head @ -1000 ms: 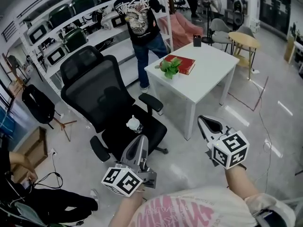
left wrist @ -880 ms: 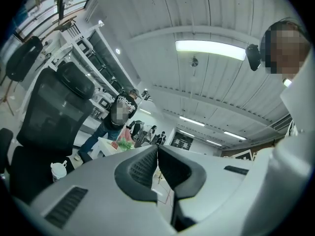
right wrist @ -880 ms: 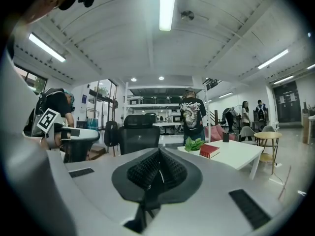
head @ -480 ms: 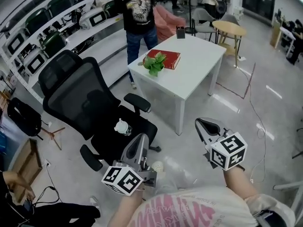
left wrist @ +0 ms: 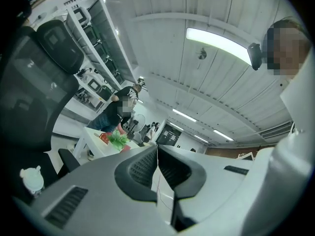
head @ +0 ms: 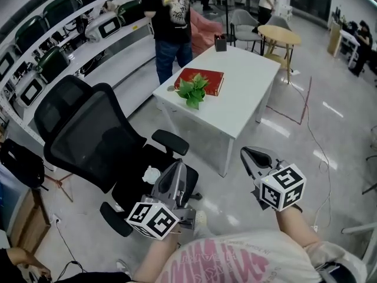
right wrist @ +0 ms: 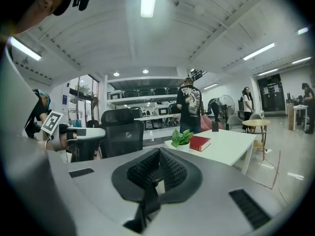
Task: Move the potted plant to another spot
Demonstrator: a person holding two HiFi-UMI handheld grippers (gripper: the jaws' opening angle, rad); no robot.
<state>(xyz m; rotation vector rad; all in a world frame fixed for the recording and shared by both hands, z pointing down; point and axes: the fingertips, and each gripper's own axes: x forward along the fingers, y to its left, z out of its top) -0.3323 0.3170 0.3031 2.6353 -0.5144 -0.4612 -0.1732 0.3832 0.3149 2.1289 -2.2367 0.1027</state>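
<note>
Grey glossy floor [head: 306, 134] spread under us, with shelving along the wall on the left. Our left gripper [head: 177, 166] had its jaws pressed together on nothing, and our right gripper [head: 245, 153] was clenched empty as well; each gripper's own view showed ribbed pads meeting with no gap.

Just past the left gripper stood the black mesh office chair [head: 88, 131], with a small white object [head: 151, 174] lying on its seat. Beyond the chair was the white square table [head: 250, 78]. The small green potted plant [head: 193, 91] sat near the table's corner on our side, touching or just beside a red hardcover book [head: 203, 80]. A person in a black printed T-shirt [head: 168, 13] stood at the table's far side.

Compared with a second earlier, the table and plant had slid lower and closer in the head view, and the chair had shifted left. We judged that we were still on the approach, well apart from the plant, with no grasp begun.

Both hands were held low before the torso, marker cubes toward us. The right gripper pointed about level at the table, and the left was tipped slightly upward.
</note>
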